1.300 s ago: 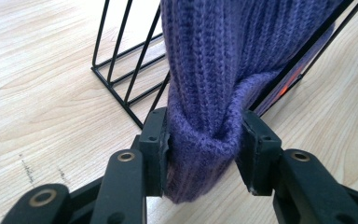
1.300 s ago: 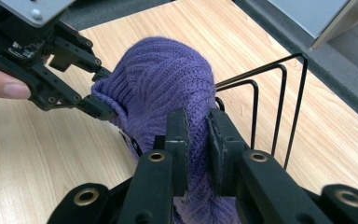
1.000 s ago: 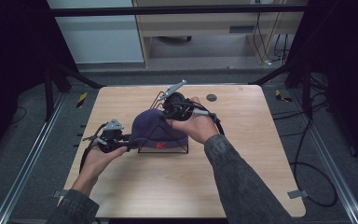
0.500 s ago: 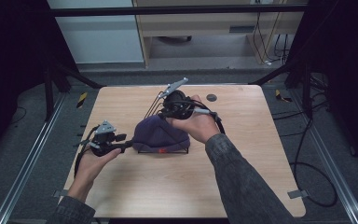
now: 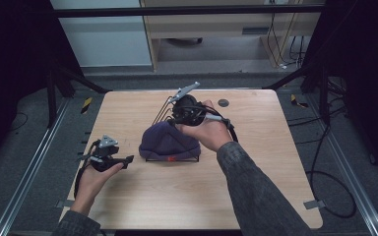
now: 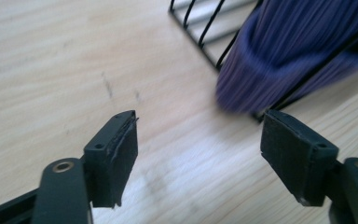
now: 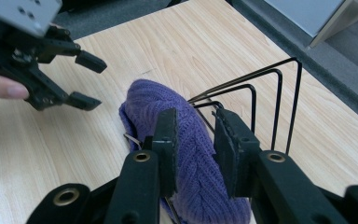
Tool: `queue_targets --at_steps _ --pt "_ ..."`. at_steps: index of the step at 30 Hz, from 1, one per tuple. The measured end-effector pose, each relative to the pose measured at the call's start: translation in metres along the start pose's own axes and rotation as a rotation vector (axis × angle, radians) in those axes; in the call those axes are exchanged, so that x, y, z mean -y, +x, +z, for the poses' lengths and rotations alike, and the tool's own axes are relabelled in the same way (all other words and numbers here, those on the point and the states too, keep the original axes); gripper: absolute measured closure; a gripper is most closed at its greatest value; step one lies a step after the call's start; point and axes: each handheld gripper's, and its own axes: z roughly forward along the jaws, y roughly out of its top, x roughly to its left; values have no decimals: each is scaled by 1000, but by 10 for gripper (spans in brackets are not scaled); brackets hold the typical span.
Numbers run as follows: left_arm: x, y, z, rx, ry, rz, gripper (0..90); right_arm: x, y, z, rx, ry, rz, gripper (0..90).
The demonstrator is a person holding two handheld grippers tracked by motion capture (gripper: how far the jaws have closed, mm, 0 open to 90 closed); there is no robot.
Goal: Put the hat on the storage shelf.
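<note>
The left gripper (image 5: 128,159) has just been opening; its jaws stand spread and empty above the tabletop (image 5: 275,162) near its left edge. The right gripper (image 7: 193,135) pinches the purple knit beanie (image 5: 170,142), draped over a black wire rack (image 7: 261,88) mid-table, right of the left gripper.

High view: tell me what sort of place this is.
Probably a lab recording station: a bare wooden table ringed by black framing, loose cables on the floor, and hand-held grippers working a purple beanie.
</note>
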Motion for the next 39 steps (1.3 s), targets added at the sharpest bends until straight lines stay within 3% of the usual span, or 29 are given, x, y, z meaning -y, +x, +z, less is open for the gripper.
queue_targets --at_steps 2,9,13,24,39 --pt "6 3 5 -11 43 -5 220 1 1 -1 3 4 0 681" --pt "18 13 11 -24 90 -49 169 4 1 -6 12 2 6 642" --pt "20 16 12 -25 91 -64 158 5 0 -8 15 2 11 622" --pt "23 18 16 -30 120 -66 138 6 0 -14 20 -4 22 574" --pt "26 16 21 -31 159 -54 99 9 -1 -27 28 -27 47 438"
